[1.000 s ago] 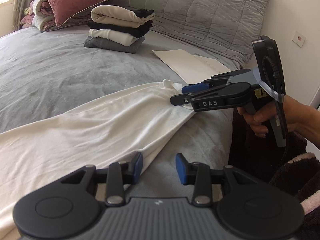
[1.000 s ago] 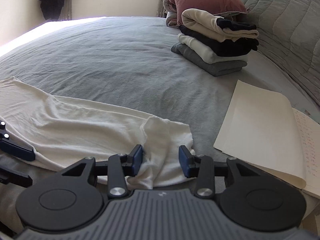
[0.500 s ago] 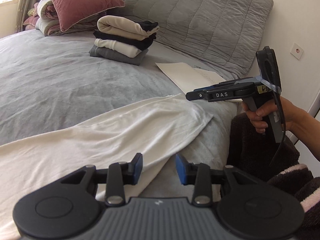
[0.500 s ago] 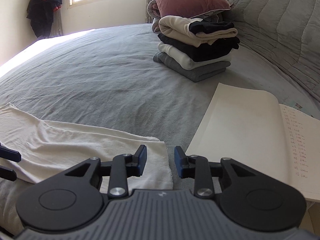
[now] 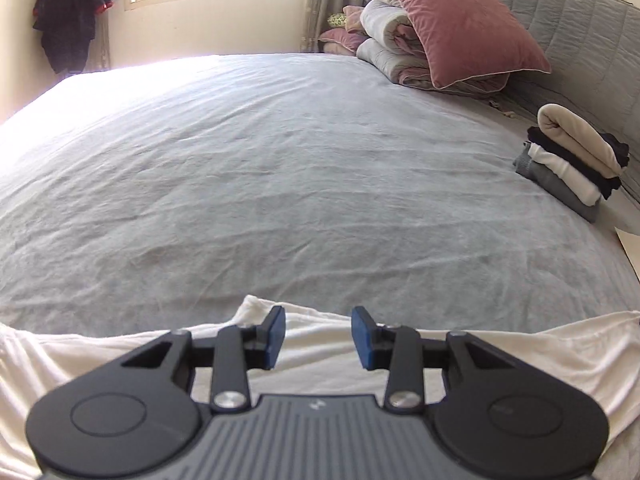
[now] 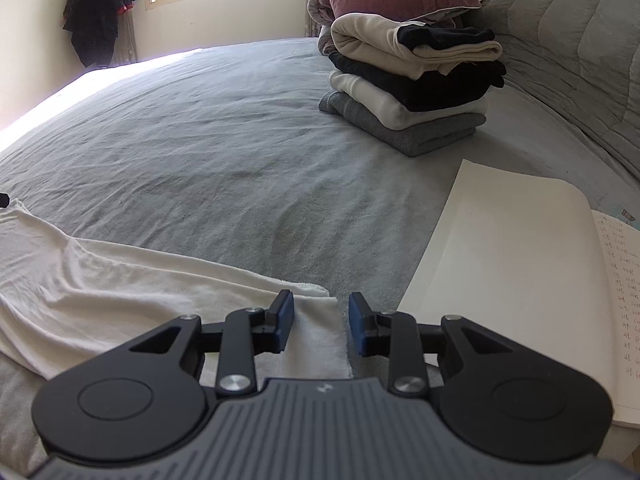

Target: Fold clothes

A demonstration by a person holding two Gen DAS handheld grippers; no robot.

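Observation:
A white garment [image 5: 316,338] lies stretched along the near edge of the grey bed [image 5: 280,168]. My left gripper [image 5: 319,338] hovers over its middle, open, with nothing between the blue pads. In the right wrist view the same white garment [image 6: 120,284] runs off to the left, and its right end lies under my right gripper [image 6: 320,324]. That gripper is open too, its left pad over the cloth and its right pad over the bare sheet. Neither gripper holds anything.
A stack of folded clothes [image 6: 412,92] sits at the far right of the bed, with pink pillows and rolled bedding [image 5: 432,32] behind it. An open notebook [image 6: 520,272] lies right of my right gripper. Dark clothes [image 5: 72,20] hang beside the window.
My right gripper has let go of the garment's end, which now lies flat on the bed. The left gripper has swung left, from facing the right gripper to facing across the bed.

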